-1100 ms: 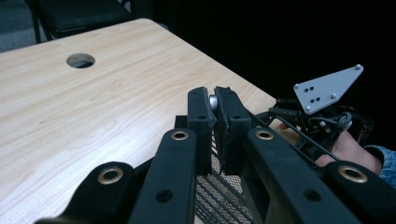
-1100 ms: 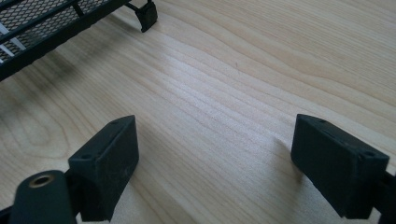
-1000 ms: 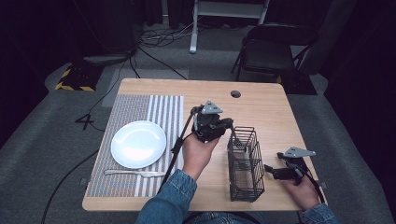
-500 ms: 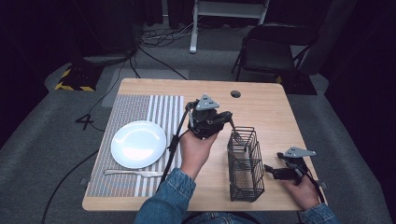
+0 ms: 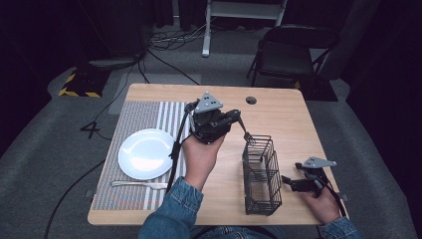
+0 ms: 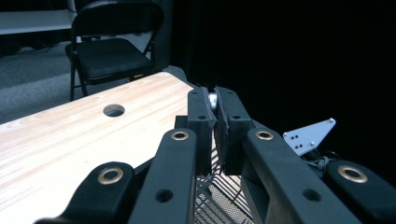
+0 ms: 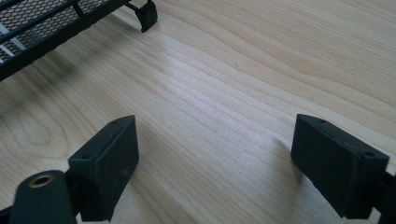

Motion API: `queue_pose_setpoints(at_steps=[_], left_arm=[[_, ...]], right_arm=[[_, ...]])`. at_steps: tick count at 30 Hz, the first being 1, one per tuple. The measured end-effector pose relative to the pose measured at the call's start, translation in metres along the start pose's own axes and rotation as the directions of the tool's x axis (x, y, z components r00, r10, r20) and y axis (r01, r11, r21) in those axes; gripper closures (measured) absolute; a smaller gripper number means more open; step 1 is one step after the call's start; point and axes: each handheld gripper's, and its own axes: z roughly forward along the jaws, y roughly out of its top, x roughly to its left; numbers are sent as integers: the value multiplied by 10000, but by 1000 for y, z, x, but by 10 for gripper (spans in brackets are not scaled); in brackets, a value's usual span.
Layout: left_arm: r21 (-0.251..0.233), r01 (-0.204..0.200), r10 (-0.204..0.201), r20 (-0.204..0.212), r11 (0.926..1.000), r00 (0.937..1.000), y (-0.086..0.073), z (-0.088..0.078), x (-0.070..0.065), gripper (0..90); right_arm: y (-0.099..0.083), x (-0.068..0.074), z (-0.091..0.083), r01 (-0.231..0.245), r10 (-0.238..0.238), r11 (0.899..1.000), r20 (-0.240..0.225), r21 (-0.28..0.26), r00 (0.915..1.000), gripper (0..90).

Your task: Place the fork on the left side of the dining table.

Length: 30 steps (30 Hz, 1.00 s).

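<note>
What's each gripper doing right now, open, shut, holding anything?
Left gripper: shut on a fork, held above the wire basket.
Right gripper: open, empty, low over the table.

The left tongs (image 5: 238, 119) have lifted higher. The fork (image 5: 244, 132) they grip now hangs above the wire basket (image 5: 261, 174).

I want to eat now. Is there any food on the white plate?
No, the white plate on the striped placemat is bare, with nothing lying on it.
</note>
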Motion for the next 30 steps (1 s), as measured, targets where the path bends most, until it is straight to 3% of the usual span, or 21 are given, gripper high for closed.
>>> queue_pose_setpoints(at_steps=[8,19,27,30], left_arm=[[-320,59,-66,-214,9995,9997,5,-13,8,858],[-227,250,-270,-923,9994,9954,3,-19,28,858],[-273,452,-491,-1625,9986,9855,-3,-24,49,858],[-295,581,-630,-2091,9979,9759,-7,-25,61,858]], right_arm=[[0,0,0,2,-2,10000,0,0,10000,153],[0,0,0,3,-3,10000,0,-1,10000,153],[0,0,0,0,0,10000,-1,-3,10000,153],[0,0,0,0,0,10000,-2,-2,10000,152]])
